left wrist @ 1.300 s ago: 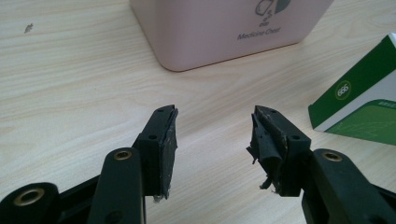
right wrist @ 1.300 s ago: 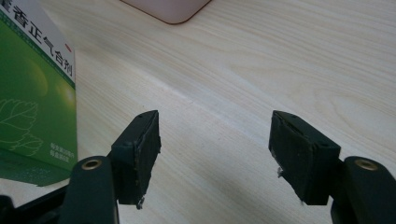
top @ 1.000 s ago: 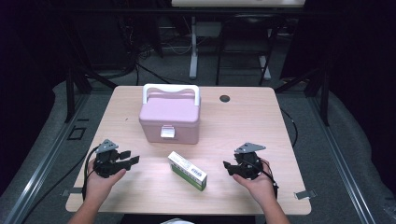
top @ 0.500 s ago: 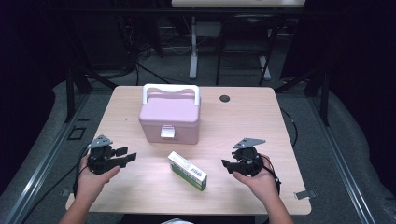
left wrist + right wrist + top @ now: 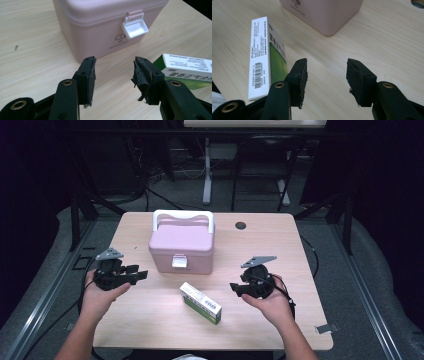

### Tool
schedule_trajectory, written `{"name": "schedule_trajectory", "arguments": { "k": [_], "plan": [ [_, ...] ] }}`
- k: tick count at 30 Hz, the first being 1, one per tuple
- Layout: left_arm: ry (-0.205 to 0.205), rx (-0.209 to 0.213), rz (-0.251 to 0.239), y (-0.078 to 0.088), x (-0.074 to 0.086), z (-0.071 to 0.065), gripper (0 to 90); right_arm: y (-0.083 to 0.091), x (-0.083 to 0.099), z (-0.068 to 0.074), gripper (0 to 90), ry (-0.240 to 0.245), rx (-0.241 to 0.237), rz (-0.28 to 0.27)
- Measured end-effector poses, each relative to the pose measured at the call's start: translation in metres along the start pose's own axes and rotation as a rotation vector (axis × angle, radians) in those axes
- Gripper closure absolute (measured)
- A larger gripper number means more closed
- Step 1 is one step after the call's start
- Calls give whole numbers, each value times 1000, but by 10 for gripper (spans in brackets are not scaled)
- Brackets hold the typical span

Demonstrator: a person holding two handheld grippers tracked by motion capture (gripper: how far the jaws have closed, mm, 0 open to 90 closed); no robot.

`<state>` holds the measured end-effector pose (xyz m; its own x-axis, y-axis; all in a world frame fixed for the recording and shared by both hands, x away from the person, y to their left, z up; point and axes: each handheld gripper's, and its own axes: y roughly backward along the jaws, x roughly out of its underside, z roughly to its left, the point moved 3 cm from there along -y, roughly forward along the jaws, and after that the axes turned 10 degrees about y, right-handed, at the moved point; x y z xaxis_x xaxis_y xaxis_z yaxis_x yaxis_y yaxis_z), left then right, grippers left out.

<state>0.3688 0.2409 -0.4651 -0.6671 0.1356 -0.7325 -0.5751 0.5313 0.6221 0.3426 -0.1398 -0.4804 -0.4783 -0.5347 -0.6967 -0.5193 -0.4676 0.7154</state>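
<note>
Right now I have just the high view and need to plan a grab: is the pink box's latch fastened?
Observer: The left gripper view shows the white latch on the pink box tilted outward with its hollow side showing; it seems undone.
Operator: Anything between the left claw's jaws?
Observer: No. The left claw is open over bare table, though its jaws have just been closing slightly.
Operator: Where is the carton's barcode?
Observer: In the right gripper view, the barcode sits on the carton's white face, near its closer end.

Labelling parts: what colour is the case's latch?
White latch on the pink case; clearest in left gripper view.
</note>
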Motion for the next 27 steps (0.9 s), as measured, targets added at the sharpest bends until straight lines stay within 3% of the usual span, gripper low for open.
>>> {"name": "schedule_trajectory", "arguments": {
  "k": [5, 10, 18, 27],
  "plan": [
    [9, 24, -21, 1, -14, -8, 525, -3, -8, 6, 527, 33, -19, 18],
    [0, 40, -47, 1, -23, -14, 525, -6, -18, 14, 532, 61, -82, 38],
    [5, 45, -60, 2, -19, -14, 530, -13, -39, 30, 534, 91, -172, 71],
    [-6, 34, -48, -3, -13, -13, 530, -32, -50, 53, 534, 167, -184, 132]
  ]
}}
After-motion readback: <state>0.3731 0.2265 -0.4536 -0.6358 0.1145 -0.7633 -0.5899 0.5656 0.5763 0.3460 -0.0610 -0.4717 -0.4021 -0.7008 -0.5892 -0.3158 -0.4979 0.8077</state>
